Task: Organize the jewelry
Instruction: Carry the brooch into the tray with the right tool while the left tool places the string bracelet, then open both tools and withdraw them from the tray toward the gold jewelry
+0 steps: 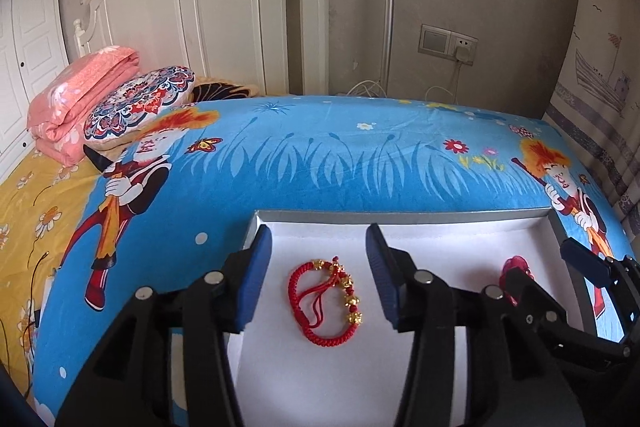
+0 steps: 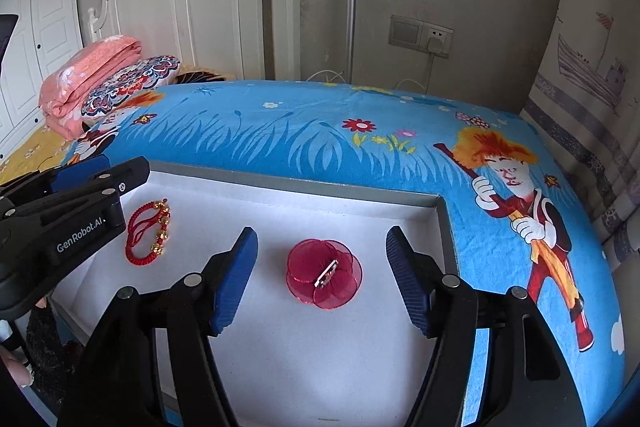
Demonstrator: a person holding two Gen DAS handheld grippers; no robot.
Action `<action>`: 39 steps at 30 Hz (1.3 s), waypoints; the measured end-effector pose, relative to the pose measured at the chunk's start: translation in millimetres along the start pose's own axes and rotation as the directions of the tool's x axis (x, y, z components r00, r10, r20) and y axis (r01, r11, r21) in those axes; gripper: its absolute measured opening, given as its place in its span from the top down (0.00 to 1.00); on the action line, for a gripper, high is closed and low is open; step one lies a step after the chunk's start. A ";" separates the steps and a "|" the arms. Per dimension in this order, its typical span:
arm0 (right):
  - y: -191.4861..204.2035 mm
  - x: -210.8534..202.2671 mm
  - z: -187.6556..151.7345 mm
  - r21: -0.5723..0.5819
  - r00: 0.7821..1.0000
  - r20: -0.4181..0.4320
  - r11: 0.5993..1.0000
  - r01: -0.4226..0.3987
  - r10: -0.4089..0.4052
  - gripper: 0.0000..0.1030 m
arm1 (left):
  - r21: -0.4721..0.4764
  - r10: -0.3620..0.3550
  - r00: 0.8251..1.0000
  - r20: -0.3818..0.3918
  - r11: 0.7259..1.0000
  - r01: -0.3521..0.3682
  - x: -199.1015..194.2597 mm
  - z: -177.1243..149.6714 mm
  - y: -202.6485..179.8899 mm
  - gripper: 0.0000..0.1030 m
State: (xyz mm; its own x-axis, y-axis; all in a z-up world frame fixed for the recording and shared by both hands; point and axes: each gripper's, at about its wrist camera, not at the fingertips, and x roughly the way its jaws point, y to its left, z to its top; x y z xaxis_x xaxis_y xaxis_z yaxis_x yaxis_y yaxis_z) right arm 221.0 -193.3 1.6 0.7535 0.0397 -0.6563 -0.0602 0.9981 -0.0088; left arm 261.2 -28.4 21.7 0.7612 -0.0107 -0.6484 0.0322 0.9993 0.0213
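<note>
Inside the white tray (image 2: 400, 203), both pieces lie free between open jaws — we judge the red cord bracelet (image 1: 326, 301) limp and light, best pinched at its gold beads, the gauzy flower brooch (image 2: 324, 273) crushable, best taken by its metal pin.

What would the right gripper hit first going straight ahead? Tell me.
Probably the red flower brooch, lying on the white box floor between the right gripper's open jaws; depth is uncertain.
</note>
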 end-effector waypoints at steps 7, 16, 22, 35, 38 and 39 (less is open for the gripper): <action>-6.5 -63.1 -44.7 -0.016 0.995 0.089 0.999 -0.046 0.047 0.38 | 0.055 0.011 0.989 0.149 0.998 -0.019 -70.0 -35.7 5.0 0.13; -17.0 -105.7 -107.6 0.003 0.993 0.115 0.999 -0.040 0.039 0.38 | 0.088 -0.024 0.985 0.169 0.996 0.010 -122.7 -108.4 -1.0 0.06; -22.4 -112.4 -131.4 0.032 0.994 0.104 0.999 -0.040 0.036 0.38 | 0.081 -0.041 0.987 0.156 0.996 0.029 -135.9 -144.7 -1.8 0.05; -38.1 -111.8 -154.8 0.060 0.997 0.074 0.998 0.010 -0.015 0.31 | 0.107 -0.094 0.979 0.179 0.991 0.076 -141.2 -185.1 -16.0 0.05; -35.7 -108.6 -154.9 0.052 0.998 0.066 0.999 0.012 -0.016 0.31 | 0.105 -0.094 0.979 0.178 0.992 0.077 -140.6 -184.5 -15.7 0.05; -34.9 -107.6 -154.8 0.049 0.998 0.065 0.999 0.014 -0.017 0.31 | 0.104 -0.094 0.980 0.177 0.992 0.076 -140.1 -183.4 -15.5 0.05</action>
State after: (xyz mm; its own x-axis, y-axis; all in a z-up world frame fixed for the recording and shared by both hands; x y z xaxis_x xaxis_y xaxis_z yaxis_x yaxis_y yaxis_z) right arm 40.7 -239.6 -44.3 0.7954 0.0256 -0.6056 -0.0176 0.9997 0.0192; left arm 35.3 -35.6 -27.4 0.8572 -0.1109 -0.5028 0.1574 0.9862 0.0509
